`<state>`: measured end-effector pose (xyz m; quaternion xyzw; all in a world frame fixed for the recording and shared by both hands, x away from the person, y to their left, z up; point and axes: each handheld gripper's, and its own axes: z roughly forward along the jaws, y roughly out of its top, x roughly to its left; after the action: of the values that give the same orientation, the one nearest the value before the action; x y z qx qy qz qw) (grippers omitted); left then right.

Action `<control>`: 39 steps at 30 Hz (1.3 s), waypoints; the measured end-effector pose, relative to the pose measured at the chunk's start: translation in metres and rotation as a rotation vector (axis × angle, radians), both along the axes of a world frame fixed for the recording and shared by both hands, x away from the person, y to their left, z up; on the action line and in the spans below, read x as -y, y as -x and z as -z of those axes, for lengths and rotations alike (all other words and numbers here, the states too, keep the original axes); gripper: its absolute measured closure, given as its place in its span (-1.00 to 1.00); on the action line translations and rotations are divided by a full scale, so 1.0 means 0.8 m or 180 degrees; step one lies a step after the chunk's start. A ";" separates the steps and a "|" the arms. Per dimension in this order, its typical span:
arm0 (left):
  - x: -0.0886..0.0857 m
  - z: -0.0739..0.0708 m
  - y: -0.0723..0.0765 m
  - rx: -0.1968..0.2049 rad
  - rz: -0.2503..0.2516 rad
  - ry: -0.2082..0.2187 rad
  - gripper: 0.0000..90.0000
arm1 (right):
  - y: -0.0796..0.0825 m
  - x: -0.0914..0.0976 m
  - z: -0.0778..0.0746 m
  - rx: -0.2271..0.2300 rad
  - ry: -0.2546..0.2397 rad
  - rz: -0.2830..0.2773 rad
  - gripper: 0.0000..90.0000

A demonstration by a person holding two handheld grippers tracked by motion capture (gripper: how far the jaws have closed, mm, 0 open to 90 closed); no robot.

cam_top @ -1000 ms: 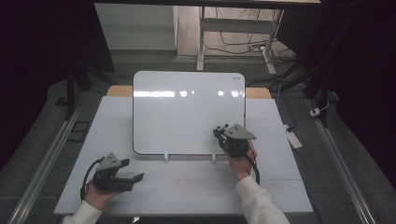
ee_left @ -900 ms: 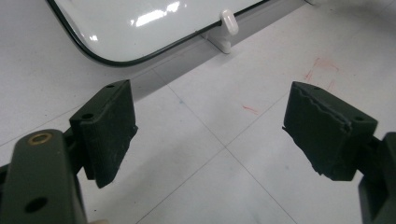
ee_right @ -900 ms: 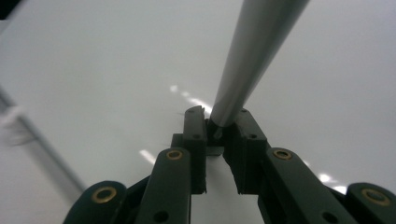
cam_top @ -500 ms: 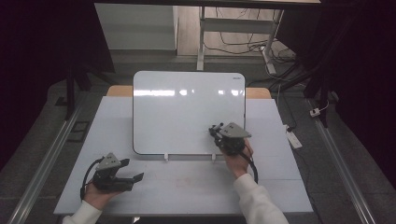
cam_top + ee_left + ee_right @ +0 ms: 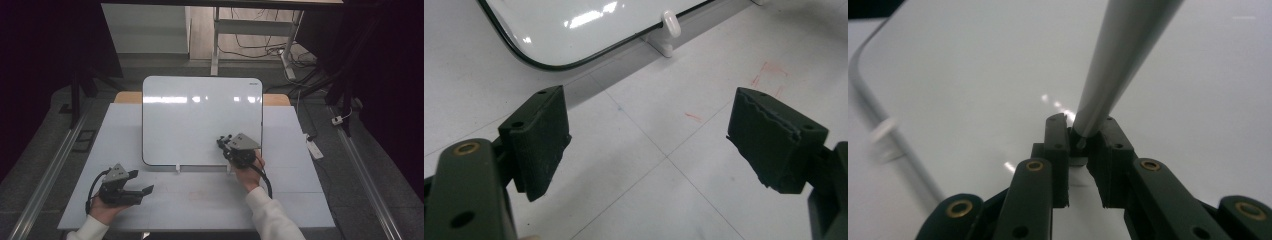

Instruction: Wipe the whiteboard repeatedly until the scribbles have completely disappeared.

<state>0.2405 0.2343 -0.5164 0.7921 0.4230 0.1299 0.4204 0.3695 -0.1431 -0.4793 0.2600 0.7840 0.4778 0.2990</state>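
A white board with a dark rim stands tilted on small white feet at the middle of the table. My right gripper hovers over the board's lower right part. In the right gripper view its jaws are shut on the thin end of a grey tapered pen, which runs up and to the right in front of the board. My left gripper rests low on the table at the front left, open, with nothing between its pads. The board's lower corner lies beyond it.
The pale table reaches past the board on both sides. Faint red marks stain the tabletop near a white foot. Dark floor, metal rails and a white power strip surround the table.
My right gripper has shifted a little to the left over the board's lower right part, still holding the pen. The left gripper has stayed put.
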 end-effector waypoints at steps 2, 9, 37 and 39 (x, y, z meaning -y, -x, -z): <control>0.000 0.000 -0.001 -0.0004 -0.0003 0.0003 -0.61 | -0.003 0.009 -0.002 -0.0048 -0.0110 0.0050 0.72; 0.001 0.001 -0.001 -0.0008 0.0002 -0.0007 -0.61 | 0.008 0.012 0.005 -0.0088 0.0013 0.0012 0.73; 0.010 -0.009 -0.003 0.0130 0.0042 0.0068 -0.59 | 0.054 0.046 -0.011 -0.0593 -0.0160 -0.0409 0.72; 0.013 -0.012 -0.003 0.0172 0.0066 0.0072 -0.59 | 0.063 0.053 -0.011 -0.0646 -0.0210 -0.0448 0.72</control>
<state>0.2425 0.2236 -0.5065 0.7878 0.4047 0.1421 0.4420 0.3190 -0.1855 -0.4704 0.2610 0.8104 0.4944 0.1751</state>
